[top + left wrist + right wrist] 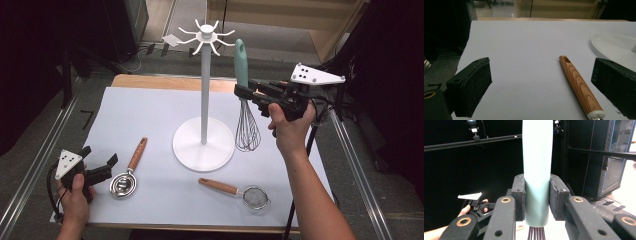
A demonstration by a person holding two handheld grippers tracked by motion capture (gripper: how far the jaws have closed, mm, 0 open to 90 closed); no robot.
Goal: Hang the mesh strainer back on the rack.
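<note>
- Right gripper [245, 93]: jaws clamped on the lower end of the whisk [244, 100] handle, mint-green, held upright above the table [150, 105], just right of the white rack [204, 90].
- Left gripper [97, 162]: jaws apart, nothing between them, resting near the wooden-handled spoon [127, 170].

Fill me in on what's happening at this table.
A person works with two handheld grippers. The right gripper is shut on the teal handle of a whisk, holding it upright above the table beside the white hook stand. The left gripper sits open low at the table's near left, by a wooden-handled egg separator. A small strainer lies in front of the stand.
</note>
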